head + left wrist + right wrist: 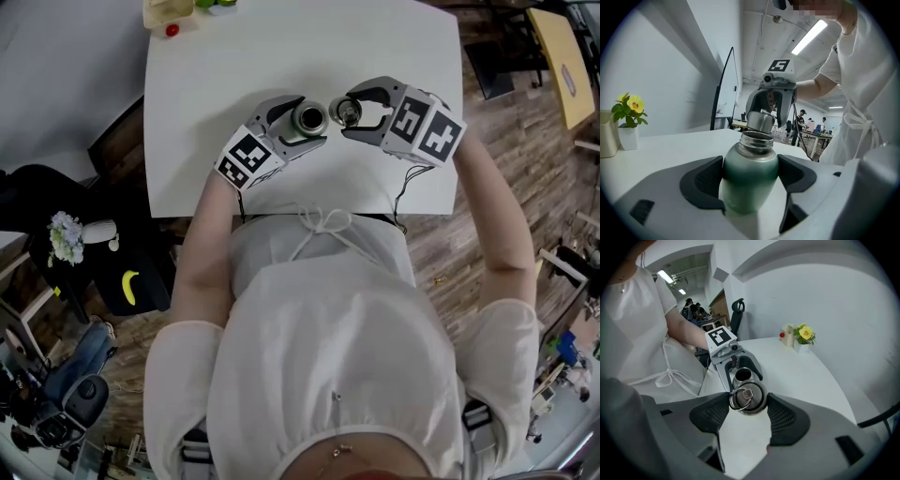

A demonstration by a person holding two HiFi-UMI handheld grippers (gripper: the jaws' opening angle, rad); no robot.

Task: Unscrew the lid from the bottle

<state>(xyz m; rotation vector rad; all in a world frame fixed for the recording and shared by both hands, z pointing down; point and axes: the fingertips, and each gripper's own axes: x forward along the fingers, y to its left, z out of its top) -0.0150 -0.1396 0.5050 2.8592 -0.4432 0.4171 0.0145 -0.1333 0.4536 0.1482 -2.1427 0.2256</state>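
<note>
**Lid's off, one piece in each gripper**

Head view: your left gripper (313,120) is clamped around the bottle (308,118) over the middle of the desk (281,56), and the bottle's open mouth faces up. Your right gripper (350,115) has the lid (347,113) pinched just to the bottle's right, with a small gap between them. A little red ball (172,30) sits near the desk's far left corner.

Left gripper view: both pads press on the bottle's green body, so the jaws sit fairly wide. The lid hangs tilted just above and behind the bare steel neck. A yellow flower (629,104) in a white pot stands off to the left.

Right gripper view: the pads squeeze the steel lid from both sides, with its ring handle facing you. The open bottle mouth sits just beyond it.
</note>
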